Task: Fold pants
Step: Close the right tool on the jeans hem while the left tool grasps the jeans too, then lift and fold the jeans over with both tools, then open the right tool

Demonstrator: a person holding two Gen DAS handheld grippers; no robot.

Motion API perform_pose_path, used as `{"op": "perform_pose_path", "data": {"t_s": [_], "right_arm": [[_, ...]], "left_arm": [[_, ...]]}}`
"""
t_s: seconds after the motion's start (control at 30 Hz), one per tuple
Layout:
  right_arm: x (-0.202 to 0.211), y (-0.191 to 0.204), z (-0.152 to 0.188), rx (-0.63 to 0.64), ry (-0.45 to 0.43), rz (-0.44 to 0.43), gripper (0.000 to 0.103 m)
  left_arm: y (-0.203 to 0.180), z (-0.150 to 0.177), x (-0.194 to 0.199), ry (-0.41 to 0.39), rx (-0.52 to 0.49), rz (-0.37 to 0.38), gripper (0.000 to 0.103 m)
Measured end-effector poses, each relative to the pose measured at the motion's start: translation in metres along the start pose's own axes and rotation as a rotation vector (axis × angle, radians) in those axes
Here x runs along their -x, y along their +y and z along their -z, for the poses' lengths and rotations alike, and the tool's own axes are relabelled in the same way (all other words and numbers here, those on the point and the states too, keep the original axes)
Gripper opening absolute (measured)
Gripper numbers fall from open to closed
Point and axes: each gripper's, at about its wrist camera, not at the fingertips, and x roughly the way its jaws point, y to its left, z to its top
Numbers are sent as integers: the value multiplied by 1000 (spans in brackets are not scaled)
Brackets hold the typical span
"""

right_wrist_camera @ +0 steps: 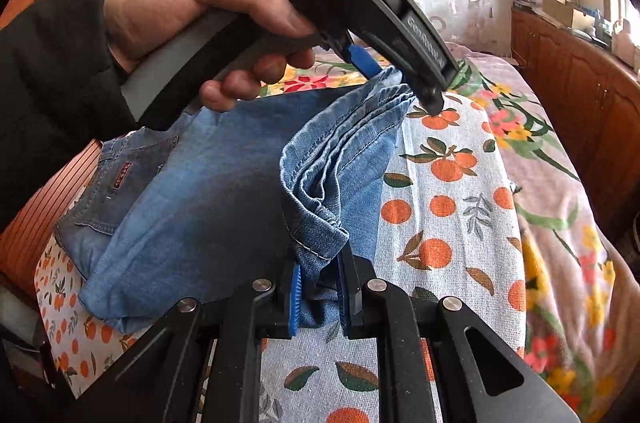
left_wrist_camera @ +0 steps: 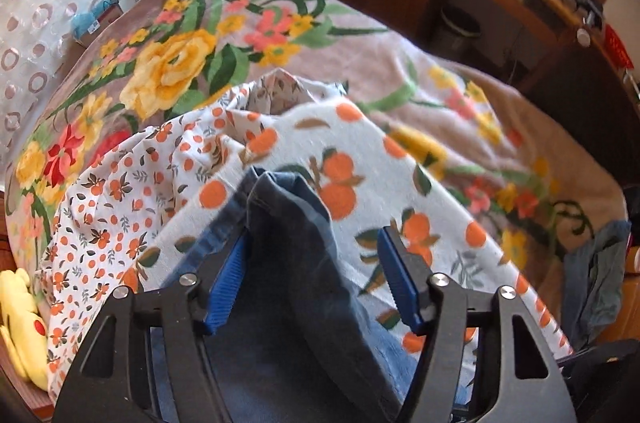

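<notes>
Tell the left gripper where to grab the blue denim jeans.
Grip the bunched hem stack at the far corner of the blue denim jeans, coming from above. The left gripper already straddles that raised ridge, while the right gripper pinches the near hem corner.

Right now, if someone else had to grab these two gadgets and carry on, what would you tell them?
Right gripper: shut on a bunched hem of the jeans.
Left gripper: open, pointing down, its blue pads either side of a denim fold but not pressing it; the left hand holds it over the far hem.
Jeans: lying on the orange-print cloth over the floral blanket, waist and back pocket towards the left in the right wrist view.
Done: the hems look gathered together.
Left: close the left gripper on its fold, then probably carry the hems towards the waist and smooth the fold.
</notes>
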Motion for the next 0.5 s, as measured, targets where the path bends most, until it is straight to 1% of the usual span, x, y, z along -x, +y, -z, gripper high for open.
{"op": "perform_pose_path", "data": {"t_s": [0.03, 0.07, 0.1, 0.17, 0.23, 0.27, 0.37, 0.5], "right_arm": [[0, 1, 0, 4, 0, 4, 14], [0, 3, 0, 6, 0, 6, 14], [0, 3, 0, 5, -1, 7, 14], [0, 4, 0, -1, -2, 7, 14], [2, 3, 0, -9, -7, 9, 14], [4, 3, -1, -14, -10, 7, 14], [13, 8, -4, -14, -38, -3, 14], [31, 27, -13, 8, -81, -34, 14]], "left_arm": [[-2, 1, -2, 11, -14, -16, 66], [-3, 3, -4, 19, -26, -34, 61], [-3, 5, -5, 21, -36, -49, 54], [1, 11, -2, 9, -46, -61, 32], [4, 19, 6, -13, -57, -42, 16], [6, 21, 12, -32, -52, -35, 12], [17, 32, 42, -114, -21, -18, 11], [33, 53, 84, -188, 12, -8, 10]]}}
